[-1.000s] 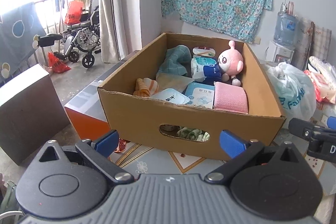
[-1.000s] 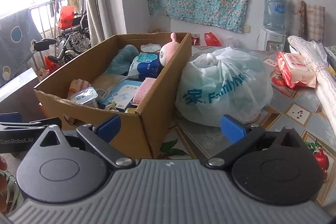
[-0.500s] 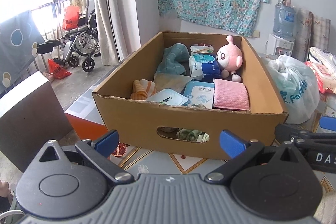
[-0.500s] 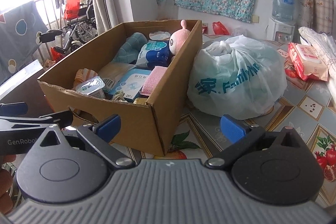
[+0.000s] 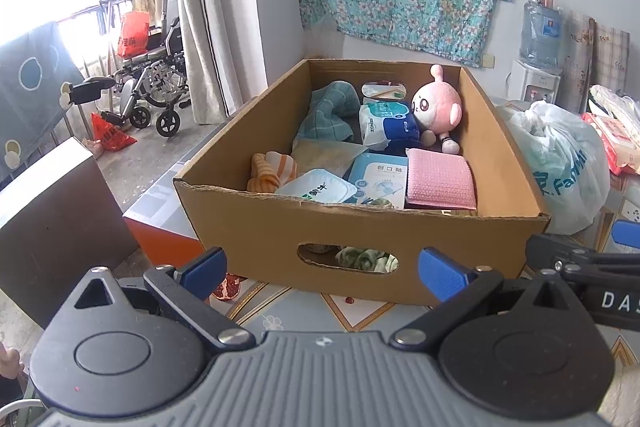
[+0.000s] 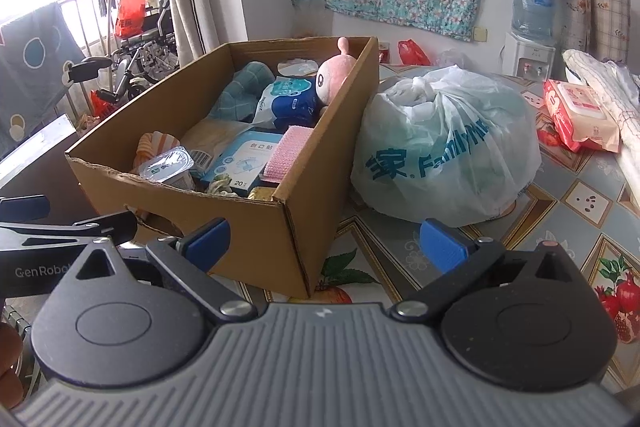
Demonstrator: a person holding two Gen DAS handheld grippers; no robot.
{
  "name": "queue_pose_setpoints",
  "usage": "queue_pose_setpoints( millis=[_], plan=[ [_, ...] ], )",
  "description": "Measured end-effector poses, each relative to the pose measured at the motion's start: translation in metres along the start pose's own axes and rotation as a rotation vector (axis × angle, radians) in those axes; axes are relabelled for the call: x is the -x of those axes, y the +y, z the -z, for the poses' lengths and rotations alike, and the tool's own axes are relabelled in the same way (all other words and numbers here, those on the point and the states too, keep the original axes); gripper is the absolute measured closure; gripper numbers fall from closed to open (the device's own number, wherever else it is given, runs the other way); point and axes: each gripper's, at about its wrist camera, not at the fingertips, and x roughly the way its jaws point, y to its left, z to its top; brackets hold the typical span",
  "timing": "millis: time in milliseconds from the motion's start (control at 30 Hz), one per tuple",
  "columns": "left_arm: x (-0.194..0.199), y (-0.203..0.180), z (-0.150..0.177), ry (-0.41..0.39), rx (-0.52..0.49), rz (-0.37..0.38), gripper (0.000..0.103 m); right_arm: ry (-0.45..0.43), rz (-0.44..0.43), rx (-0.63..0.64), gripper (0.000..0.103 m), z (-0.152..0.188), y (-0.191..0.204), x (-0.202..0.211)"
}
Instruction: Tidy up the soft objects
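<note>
An open cardboard box [image 5: 360, 227] [image 6: 256, 231] stands on the patterned table. Inside lie a pink plush toy [image 5: 438, 107] [image 6: 334, 73], a teal cloth [image 5: 330, 109] [image 6: 240, 91], a pink folded cloth [image 5: 440, 179] [image 6: 286, 153], an orange striped soft item [image 5: 270, 171], wipe packs [image 5: 386, 127] and a flat blue pack [image 5: 380, 179]. My left gripper [image 5: 322, 269] is open and empty, just short of the box's front wall. My right gripper [image 6: 324, 243] is open and empty near the box's right front corner. The right gripper [image 5: 624, 239] shows at the left wrist view's right edge.
A tied white plastic bag [image 6: 444, 147] [image 5: 560, 163] sits right of the box. A red wipes pack [image 6: 580, 115] and folded fabric [image 6: 608, 87] lie at the far right. An orange box [image 5: 160, 227] and a dark cabinet [image 5: 56, 219] stand left, beside a wheelchair [image 5: 152, 83].
Both grippers have risen and drawn back a little, so more of the box's inside shows. Both stay open and empty.
</note>
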Motion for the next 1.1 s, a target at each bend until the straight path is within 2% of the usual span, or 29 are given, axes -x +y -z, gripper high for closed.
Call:
queue_pose_setpoints(
  millis=[1100],
  plan=[
    [-0.0042,-0.0028,0.0024,0.016,0.003,0.013,0.001,0.012,0.013,-0.010,0.001,-0.0003,-0.0037,-0.0002]
  ],
)
